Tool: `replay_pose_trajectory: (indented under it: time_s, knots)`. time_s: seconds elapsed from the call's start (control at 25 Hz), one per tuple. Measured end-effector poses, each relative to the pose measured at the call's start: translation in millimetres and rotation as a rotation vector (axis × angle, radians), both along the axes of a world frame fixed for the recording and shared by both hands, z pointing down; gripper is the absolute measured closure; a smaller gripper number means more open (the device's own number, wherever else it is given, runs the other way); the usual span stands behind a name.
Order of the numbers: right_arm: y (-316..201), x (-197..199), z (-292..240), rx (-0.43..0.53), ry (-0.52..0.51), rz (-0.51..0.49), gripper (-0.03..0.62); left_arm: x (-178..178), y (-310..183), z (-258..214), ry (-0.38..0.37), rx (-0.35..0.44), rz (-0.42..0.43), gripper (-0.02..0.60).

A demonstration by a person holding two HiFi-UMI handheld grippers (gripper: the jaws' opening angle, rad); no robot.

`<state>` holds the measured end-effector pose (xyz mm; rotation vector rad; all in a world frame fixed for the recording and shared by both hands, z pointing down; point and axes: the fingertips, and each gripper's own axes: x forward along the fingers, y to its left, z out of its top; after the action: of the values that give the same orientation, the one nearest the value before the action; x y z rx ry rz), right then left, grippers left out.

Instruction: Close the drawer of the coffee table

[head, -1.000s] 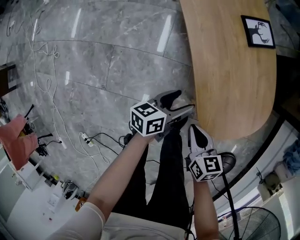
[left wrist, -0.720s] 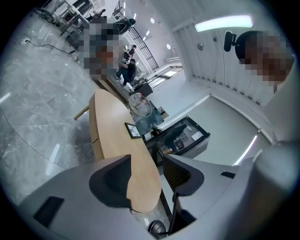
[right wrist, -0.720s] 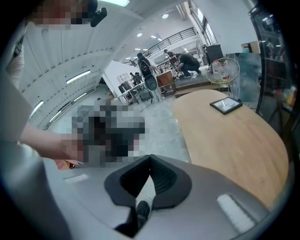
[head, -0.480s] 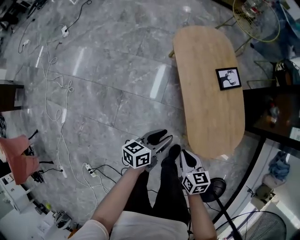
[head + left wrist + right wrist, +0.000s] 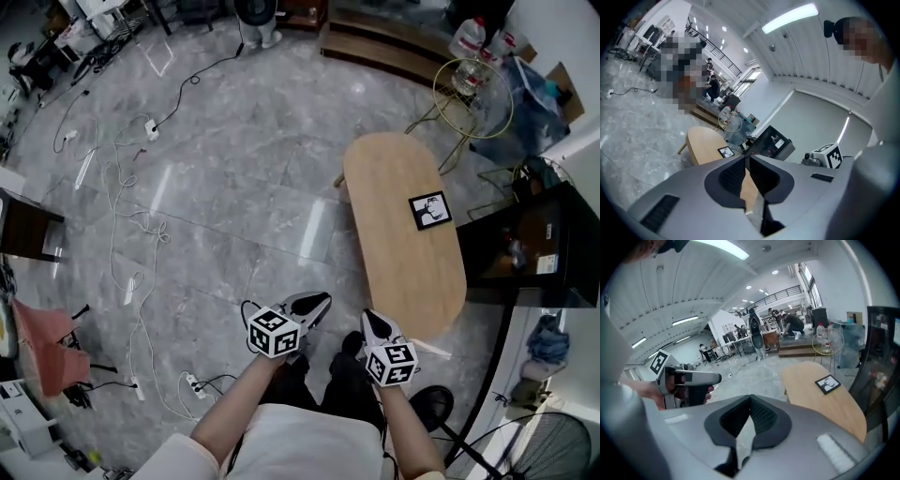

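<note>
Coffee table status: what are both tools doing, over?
Left tool just closed, empty; right tool shut, empty. Coffee table ahead, untouched; no open drawer showing. Cables off left.

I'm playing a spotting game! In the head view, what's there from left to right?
Red cloth, left claw (just been closing, nothing in it), right claw, picture, black cabinet.
</note>
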<state>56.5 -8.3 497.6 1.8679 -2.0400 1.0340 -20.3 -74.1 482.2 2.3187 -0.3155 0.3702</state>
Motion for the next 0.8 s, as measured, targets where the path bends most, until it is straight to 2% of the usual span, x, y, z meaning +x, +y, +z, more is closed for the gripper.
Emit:
replay_pose_trajectory:
  time_s: [0.16, 0.36, 0.56, 0.8]
  knots:
    - [-2.8, -17.8, -50.3, 0.055, 0.044, 0.007, 0.583, -22.8, 5.9, -39.1, -0.026, 0.049, 0.038, 0.569]
    - [10.3, -21.8, -104.0, 0.106, 0.100, 0.041, 0.583, -36.6, 11.0, -84.7, -0.021, 0.126, 0.086, 0.574]
    - [48.8, -6.7, -147.4, 0.142, 0.163, 0.070, 0.583, -35.0, 30.7, -119.4, 0.038, 0.129, 0.146, 0.574]
    - [108.6, 34.8, -189.2, 0.177, 0.209, 0.118, 0.583, -8.8, 73.0, -159.8, 0.058, 0.207, 0.184, 0.575]
